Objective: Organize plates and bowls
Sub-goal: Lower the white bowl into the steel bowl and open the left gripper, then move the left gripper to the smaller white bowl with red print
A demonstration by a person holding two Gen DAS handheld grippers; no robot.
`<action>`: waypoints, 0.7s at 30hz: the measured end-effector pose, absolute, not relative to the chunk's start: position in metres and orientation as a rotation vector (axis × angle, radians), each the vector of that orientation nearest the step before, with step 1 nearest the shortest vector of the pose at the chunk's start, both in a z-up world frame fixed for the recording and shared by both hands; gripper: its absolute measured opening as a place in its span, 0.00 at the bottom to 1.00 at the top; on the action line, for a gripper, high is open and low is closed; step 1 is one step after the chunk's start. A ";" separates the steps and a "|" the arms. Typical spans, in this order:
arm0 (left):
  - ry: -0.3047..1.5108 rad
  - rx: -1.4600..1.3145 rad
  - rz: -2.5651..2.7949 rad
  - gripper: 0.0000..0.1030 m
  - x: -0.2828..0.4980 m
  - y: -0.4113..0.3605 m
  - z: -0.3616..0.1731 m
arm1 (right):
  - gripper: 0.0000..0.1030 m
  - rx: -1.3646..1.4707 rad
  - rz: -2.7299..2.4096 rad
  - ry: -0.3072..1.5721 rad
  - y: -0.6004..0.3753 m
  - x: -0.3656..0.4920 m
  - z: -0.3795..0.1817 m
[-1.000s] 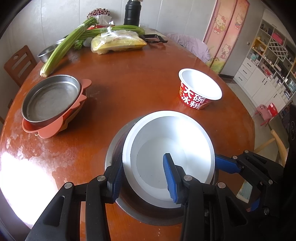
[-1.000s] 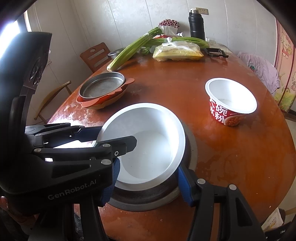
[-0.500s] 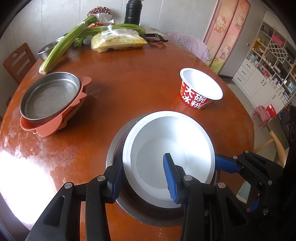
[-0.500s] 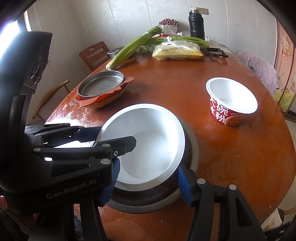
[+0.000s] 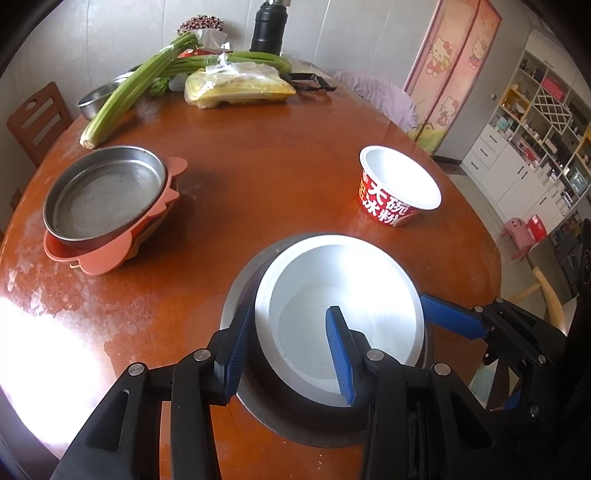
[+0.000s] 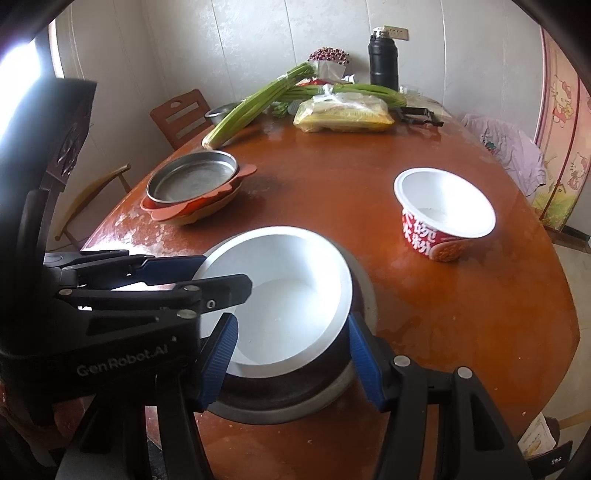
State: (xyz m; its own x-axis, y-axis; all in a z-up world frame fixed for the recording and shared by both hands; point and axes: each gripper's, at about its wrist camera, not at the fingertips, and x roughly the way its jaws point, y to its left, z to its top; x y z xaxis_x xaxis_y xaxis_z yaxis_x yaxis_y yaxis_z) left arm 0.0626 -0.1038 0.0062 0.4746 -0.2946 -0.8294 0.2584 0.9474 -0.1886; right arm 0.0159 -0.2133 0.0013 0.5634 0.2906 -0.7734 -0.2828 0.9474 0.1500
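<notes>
A white bowl [image 5: 343, 306] sits inside a steel bowl [image 5: 243, 280] near the table's front edge; both also show in the right wrist view, white bowl [image 6: 284, 291] in steel bowl [image 6: 365, 302]. My left gripper [image 5: 290, 354] is open, one finger outside the white bowl's left wall and one inside it. My right gripper [image 6: 291, 363] is open, its fingers straddling the white bowl's near side. A red-and-white paper bowl [image 5: 399, 188] stands to the right. A steel plate [image 5: 103, 192] lies on stacked salmon plates [image 5: 110, 258] at the left.
Celery [image 5: 129, 96], a bagged food package [image 5: 240, 88], a black flask [image 5: 267, 26] and a small steel bowl [image 5: 92, 101] lie at the table's far side. A wooden chair [image 5: 35, 122] stands at the left. Shelving [image 5: 535, 140] is off to the right.
Both grippers hold their pose around the white bowl. The view has drifted slightly, with the far objects shifting a little in the frame.
</notes>
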 end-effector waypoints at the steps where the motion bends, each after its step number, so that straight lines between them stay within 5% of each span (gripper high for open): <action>1: 1.020 -0.041 -0.337 0.41 0.062 -0.103 0.007 | 0.58 0.012 0.335 0.909 -0.214 0.016 0.002; 21: 0.911 -0.059 -0.357 0.41 0.065 -0.094 0.044 | 0.60 0.053 0.270 0.800 -0.244 0.014 0.032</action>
